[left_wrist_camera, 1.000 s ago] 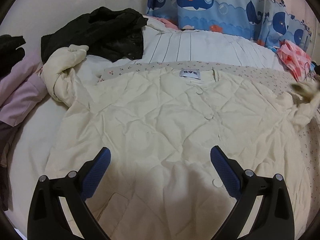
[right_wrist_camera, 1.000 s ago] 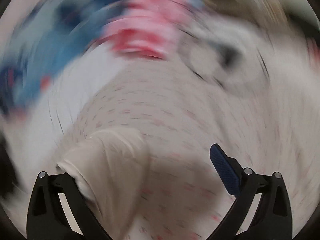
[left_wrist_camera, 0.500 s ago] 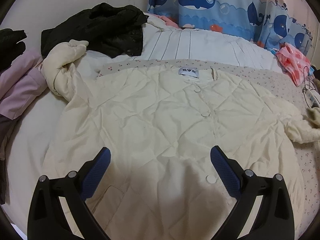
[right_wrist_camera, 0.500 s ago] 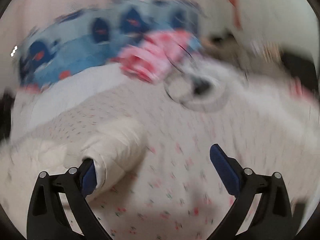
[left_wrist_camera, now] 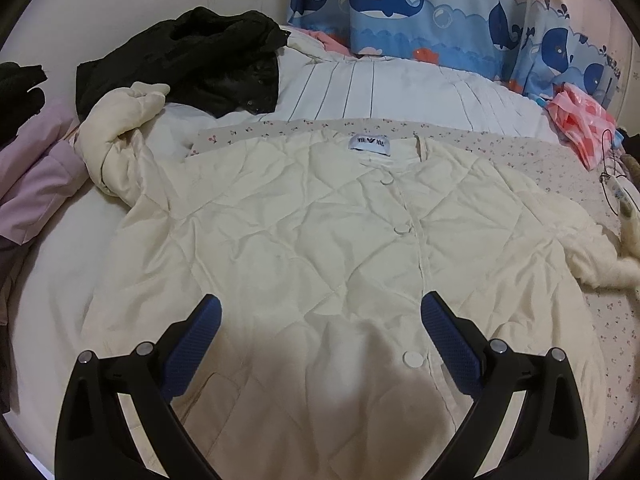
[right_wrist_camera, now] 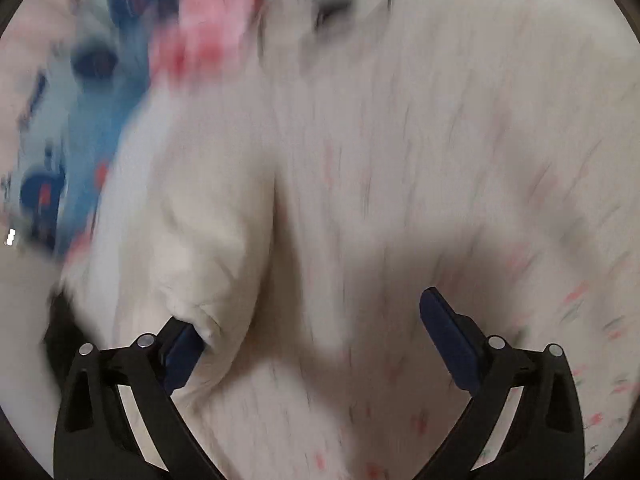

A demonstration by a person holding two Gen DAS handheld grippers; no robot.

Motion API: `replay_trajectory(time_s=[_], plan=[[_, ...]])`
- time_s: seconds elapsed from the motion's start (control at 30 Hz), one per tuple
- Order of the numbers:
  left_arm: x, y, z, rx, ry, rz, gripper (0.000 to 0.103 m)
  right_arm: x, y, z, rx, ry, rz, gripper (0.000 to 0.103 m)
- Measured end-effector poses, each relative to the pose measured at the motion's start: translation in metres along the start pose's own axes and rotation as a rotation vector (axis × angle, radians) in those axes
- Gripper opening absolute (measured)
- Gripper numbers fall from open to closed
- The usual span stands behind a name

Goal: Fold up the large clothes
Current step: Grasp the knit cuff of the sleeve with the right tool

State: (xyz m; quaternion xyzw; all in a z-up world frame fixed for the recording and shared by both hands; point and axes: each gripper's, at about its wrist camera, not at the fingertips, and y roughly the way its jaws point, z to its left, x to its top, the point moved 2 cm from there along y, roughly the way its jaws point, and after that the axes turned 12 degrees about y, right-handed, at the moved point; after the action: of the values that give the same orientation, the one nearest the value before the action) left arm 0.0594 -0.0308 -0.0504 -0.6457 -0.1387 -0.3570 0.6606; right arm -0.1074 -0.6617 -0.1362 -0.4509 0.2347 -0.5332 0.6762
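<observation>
In the left wrist view, the right sleeve (left_wrist_camera: 592,260) of the cream jacket (left_wrist_camera: 304,248) has changed since a second ago: then it was a blur at the right edge, now it lies still and bunched beside the jacket body. The left tool (left_wrist_camera: 320,332) has not moved; it hangs over the lower front of the jacket, spread wide with nothing between its blue pads (left_wrist_camera: 192,348). The jacket lies face up and buttoned on the bed (left_wrist_camera: 400,88), its label toward the far side. The left sleeve (left_wrist_camera: 120,120) is crumpled near a black garment (left_wrist_camera: 188,60).

In the right wrist view, the picture is blurred by motion. The right tool (right_wrist_camera: 312,320) is wide but its jaws are closing, and the cuff of the sleeve (right_wrist_camera: 208,240) lies against the left pad (right_wrist_camera: 180,352). No cloth is pressed between the pads.

For a good fold, I think the right tool should take the cuff fully between both pads before it closes, then carry the sleeve flat across the chest. The left tool could press the jacket body so that it does not slide.
</observation>
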Motion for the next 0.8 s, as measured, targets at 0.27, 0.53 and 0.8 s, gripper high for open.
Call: replay_trajectory(time_s=[0.27,0.53,0.8], plan=[[-0.001,0.000,-0.006,0.000,0.001,0.003,0.096,-0.093,-0.068,0.075,-0.317,-0.714,-0.597,0.096],[0.002,-0.001,-0.016,0.006,0.029,-0.005,0.096,-0.079,0.105,0.167,-0.627,-1.059,-0.256,0.096],[0.007,-0.024,-0.020,0.112,0.061,-0.120,0.096,0.060,-0.020,0.058,0.087,0.022,-0.322,0.062]])
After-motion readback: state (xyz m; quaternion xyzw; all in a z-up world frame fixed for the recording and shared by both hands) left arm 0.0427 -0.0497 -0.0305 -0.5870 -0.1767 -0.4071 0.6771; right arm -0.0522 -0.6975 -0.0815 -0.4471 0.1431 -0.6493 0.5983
